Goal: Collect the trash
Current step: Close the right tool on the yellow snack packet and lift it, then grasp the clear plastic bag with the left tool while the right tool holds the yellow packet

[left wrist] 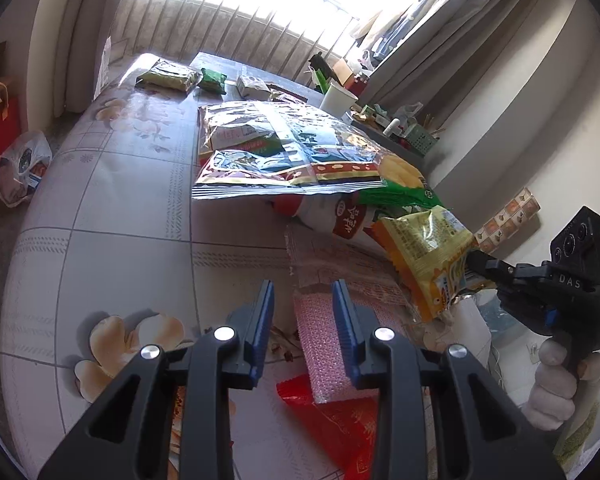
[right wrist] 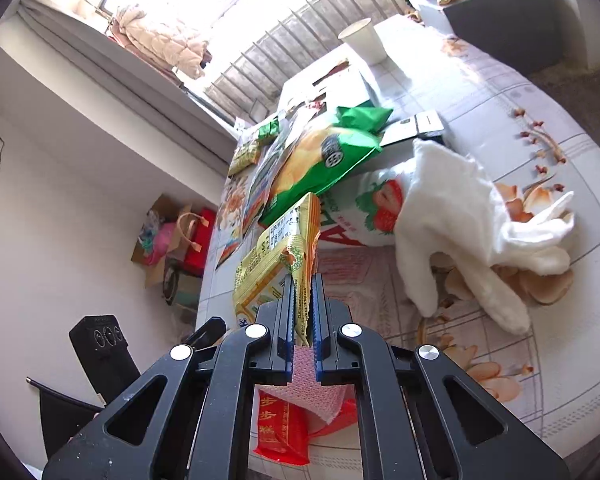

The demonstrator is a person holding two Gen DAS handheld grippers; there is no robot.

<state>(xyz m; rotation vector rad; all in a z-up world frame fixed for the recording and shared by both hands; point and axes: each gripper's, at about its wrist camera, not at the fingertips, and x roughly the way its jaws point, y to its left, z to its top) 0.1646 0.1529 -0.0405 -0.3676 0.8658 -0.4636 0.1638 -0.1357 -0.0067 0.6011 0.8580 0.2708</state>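
Floral worktop [left wrist: 111,184] edges are cut off; wrappers overlap. Right hand-held gripper [right wrist: 303,300] pinches yellow wrapper [right wrist: 275,248]; left hand-held gripper [left wrist: 303,312] spread, empty.

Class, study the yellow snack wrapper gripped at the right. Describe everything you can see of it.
The yellow crinkled plastic snack wrapper is glossy, with orange striped, serrated end seams and small black print on its back. It looks flattened and creased, probably empty. The right tool is shut on one end, its blue pads pinching that seam, and holds it lifted above the floral tablecloth. In the left wrist view, its far end lies near a white and red bag.
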